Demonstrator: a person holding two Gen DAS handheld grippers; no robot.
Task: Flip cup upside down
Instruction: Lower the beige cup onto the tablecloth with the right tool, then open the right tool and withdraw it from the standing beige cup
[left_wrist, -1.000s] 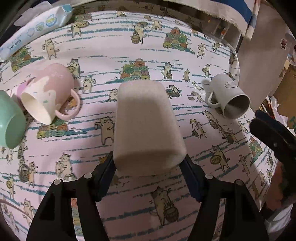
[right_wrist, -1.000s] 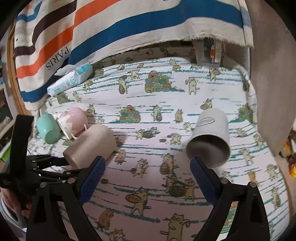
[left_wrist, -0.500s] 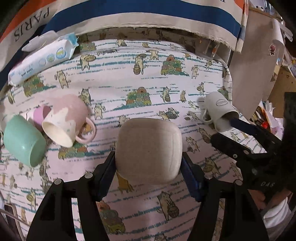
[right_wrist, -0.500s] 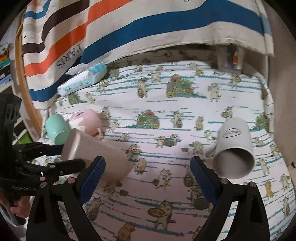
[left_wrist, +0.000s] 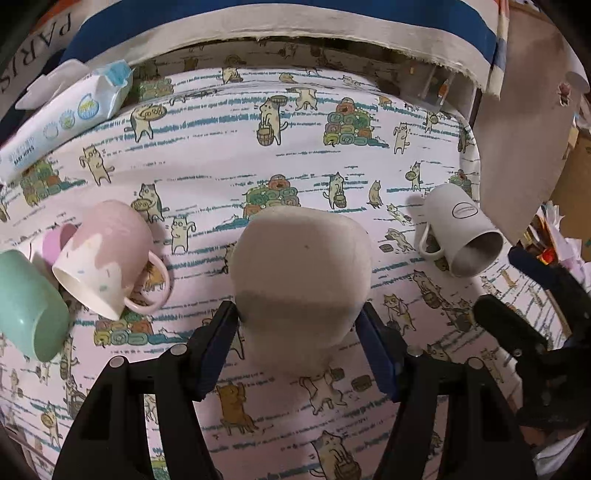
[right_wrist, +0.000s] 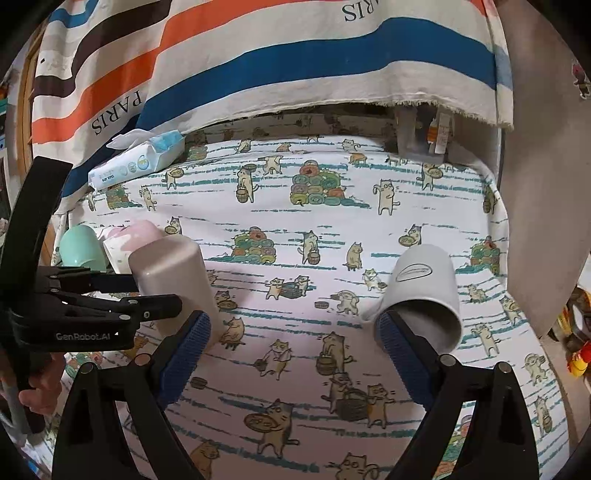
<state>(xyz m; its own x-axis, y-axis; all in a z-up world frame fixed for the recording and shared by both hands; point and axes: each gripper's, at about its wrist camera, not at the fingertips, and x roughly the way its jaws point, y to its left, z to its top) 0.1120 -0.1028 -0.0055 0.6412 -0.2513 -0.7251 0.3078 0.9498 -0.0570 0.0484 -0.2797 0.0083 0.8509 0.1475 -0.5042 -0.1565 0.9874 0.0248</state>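
Observation:
My left gripper (left_wrist: 297, 325) is shut on a beige cup (left_wrist: 301, 273), its closed base up and toward the camera. In the right wrist view the same cup (right_wrist: 173, 280) stands nearly upright, base up, its lower end at the cat-print cloth, with the left gripper (right_wrist: 147, 301) clamped on its sides. My right gripper (right_wrist: 291, 343) is open and empty, low over the cloth. A grey mug (right_wrist: 424, 295) lies on its side just beyond its right finger; it also shows in the left wrist view (left_wrist: 461, 232).
A pink mug (left_wrist: 107, 254) and a mint cup (left_wrist: 27, 306) lie on their sides at the left. A wipes pack (left_wrist: 62, 122) lies at the back left. A striped cloth (right_wrist: 258, 55) hangs behind the table. The table's right edge (left_wrist: 476, 155) is near the grey mug.
The left gripper has turned the beige cup from tilted to nearly upright, base up, and lowered it toward the cloth. The right gripper stayed open and shifted slightly.

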